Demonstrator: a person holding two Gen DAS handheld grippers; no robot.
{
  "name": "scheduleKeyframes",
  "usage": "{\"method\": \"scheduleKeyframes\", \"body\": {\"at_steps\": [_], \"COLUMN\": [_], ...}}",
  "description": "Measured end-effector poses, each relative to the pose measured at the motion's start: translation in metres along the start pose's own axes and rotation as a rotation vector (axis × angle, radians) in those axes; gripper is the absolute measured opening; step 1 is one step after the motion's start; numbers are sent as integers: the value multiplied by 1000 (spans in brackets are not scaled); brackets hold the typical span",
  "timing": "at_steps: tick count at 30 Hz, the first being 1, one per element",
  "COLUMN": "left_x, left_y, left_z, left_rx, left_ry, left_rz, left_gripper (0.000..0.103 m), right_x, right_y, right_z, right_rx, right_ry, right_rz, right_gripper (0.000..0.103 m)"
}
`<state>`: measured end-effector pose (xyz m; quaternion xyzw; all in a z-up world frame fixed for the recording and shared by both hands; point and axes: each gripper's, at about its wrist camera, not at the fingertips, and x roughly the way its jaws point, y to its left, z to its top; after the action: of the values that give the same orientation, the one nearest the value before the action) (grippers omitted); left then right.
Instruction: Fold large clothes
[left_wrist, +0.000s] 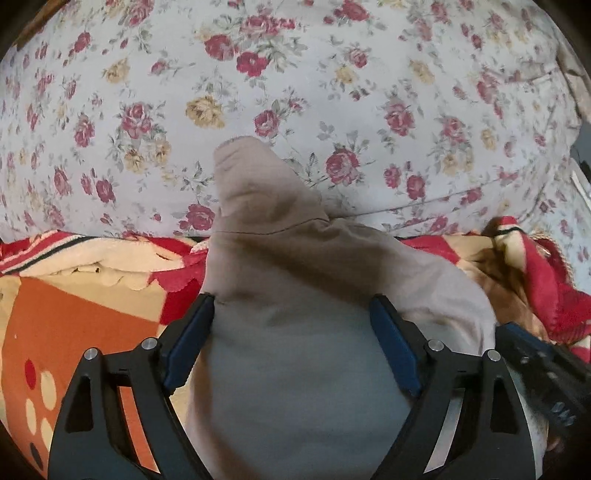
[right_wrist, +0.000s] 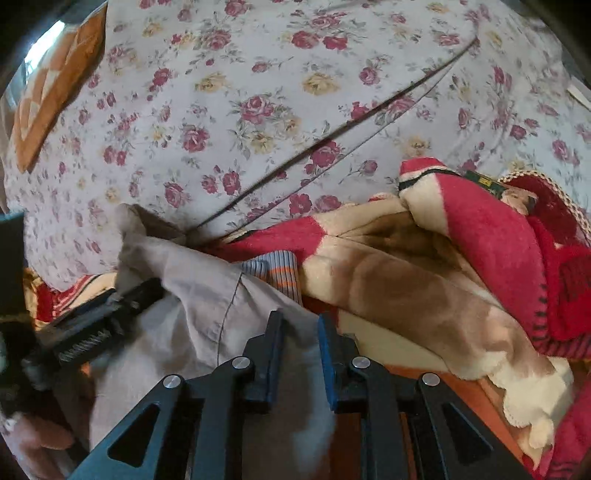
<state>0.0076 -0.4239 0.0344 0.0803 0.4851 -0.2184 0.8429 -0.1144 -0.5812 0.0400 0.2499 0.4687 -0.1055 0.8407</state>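
A large beige garment (left_wrist: 295, 266) lies bunched on the bed, one corner sticking up toward the floral sheet. In the left wrist view my left gripper (left_wrist: 291, 301) stands open and wide, its blue pads (left_wrist: 192, 343) either side of the cloth without pinching it. In the right wrist view the same garment (right_wrist: 192, 280) runs between the fingers of my right gripper (right_wrist: 300, 319), which is shut on a fold of it. The left gripper (right_wrist: 99, 317) shows at the left of that view, resting on the cloth. The right gripper's body (left_wrist: 535, 369) shows at the lower right of the left wrist view.
A floral bedsheet (left_wrist: 295, 92) covers the far half of the bed. A red, cream and brown blanket (right_wrist: 461, 258) is heaped to the right, and an orange patterned one (left_wrist: 74, 325) lies at the left. A striped cloth (right_wrist: 273, 269) peeks out beside the garment. An orange cushion (right_wrist: 55, 92) sits far left.
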Motion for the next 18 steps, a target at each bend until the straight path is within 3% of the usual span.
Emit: {"method": "scheduleKeyframes", "body": {"at_steps": [3,4,5,8,11,12,14,17,18], "left_x": [-23,-32,-42,-72,-94,-97,-100,-104,-105], "left_y": [11,14,17,26,37,38,43,42,45], "left_z": [-4,-9,-14,-36,-63,-69,-88,-113,-121], "left_rx": [-15,-13,-9,15,8,1,-12,-14,-22], "left_ry": [0,-2,-7,-20,-11,-4,36,71,74], "left_rz": [-54,-74,-90,-127,-180,-191,-214,-226,-235], "left_gripper": [86,86,86,86,86,86,86,86,86], "right_x": [-32,-43,-59,-89,-91,-87,-74,-71,-73], "right_y": [-3,-2,-4,-6,5,10,10,-8,-13], "right_z": [-2,-6,-13,-33,-57,-65,-77,-87,-91], "right_rx": [-9,-16,-17,-21,-64,-107,-135,-53,-39], "right_ry": [-16,-27,-41,-52,-14,8,34,19,12], "right_rz": [43,58,87,165,195,191,148,181,177], "right_gripper": [34,51,61,65,65,63,25,10,10]}}
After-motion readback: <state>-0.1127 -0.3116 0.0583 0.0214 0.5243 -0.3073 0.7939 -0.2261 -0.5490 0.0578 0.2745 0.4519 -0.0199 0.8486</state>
